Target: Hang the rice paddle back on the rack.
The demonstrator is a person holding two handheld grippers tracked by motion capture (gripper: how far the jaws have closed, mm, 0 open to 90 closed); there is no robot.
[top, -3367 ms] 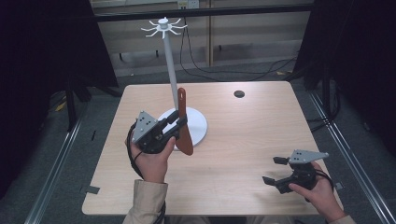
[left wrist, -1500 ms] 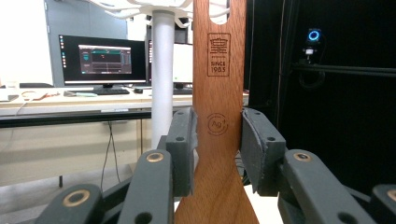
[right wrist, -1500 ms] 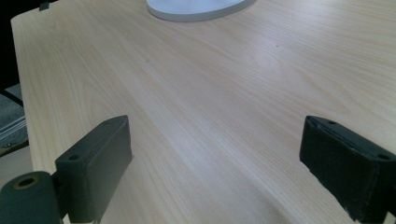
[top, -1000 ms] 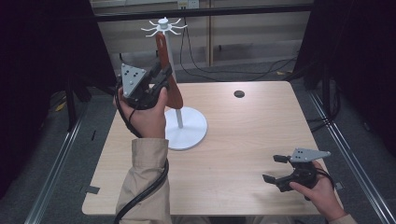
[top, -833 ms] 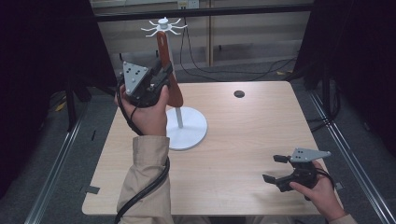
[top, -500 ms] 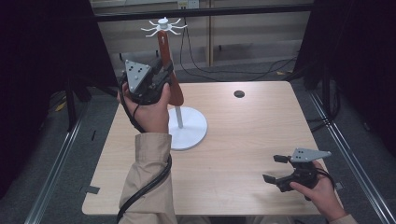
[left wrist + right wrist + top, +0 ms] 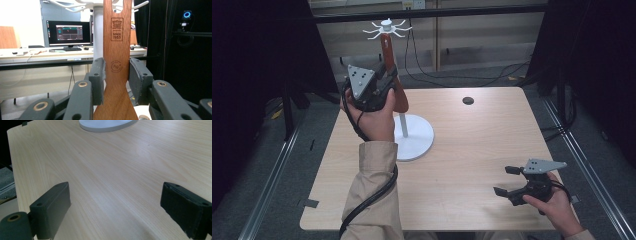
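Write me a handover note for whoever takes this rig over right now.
Left tongs: shut on the wooden spatula, held upright by its neck, its top up among the hooks of the white stand.
Right tongs: open, holding nothing, low over the table near the front right corner.
Done: spatula lifted to hook height.
Left: probably seat its handle hole on a hook, then release; whether it already hangs I cannot tell.

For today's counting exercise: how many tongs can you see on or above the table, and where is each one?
2. The left tongs are raised beside the white stand, clamping a wooden spatula. The right tongs rest open near the table's front right corner.
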